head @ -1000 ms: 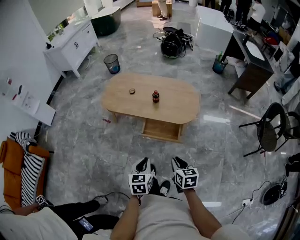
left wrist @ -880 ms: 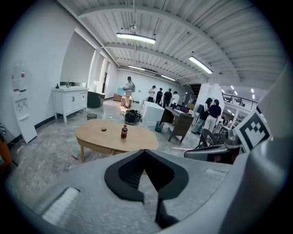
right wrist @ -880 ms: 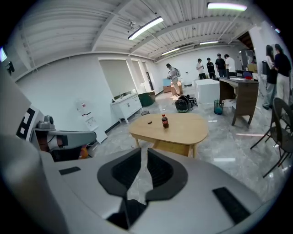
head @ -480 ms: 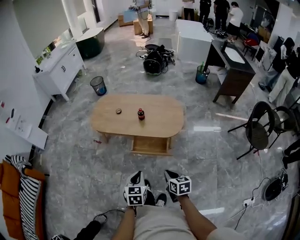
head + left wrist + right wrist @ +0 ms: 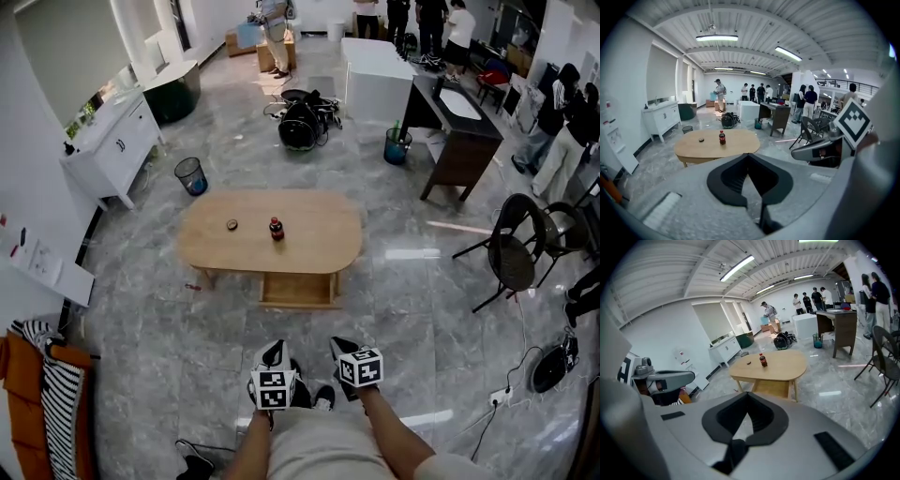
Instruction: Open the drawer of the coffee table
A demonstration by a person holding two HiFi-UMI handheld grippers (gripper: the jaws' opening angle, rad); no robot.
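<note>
- Holding left gripper (image 5: 277, 349) and right gripper (image 5: 339, 345) shut, nothing between jaws, well apart from coffee table (image 5: 270, 230).
- Reading drawer (image 5: 298, 289) as already pulled out on its near side.
- Confirm extent up close; keep any pull straight.

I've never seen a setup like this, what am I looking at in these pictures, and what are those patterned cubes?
A person holds two jawed tools: the left gripper and right gripper. The patterned cubes are part of them. One picture comes from a camera on the person's head, looking down; the other two from cameras riding on each gripper. Ahead stands a coffee table with a bottle and a small round thing on top and a drawer underneath. Both pairs of jaws are shut, holding nothing.
</note>
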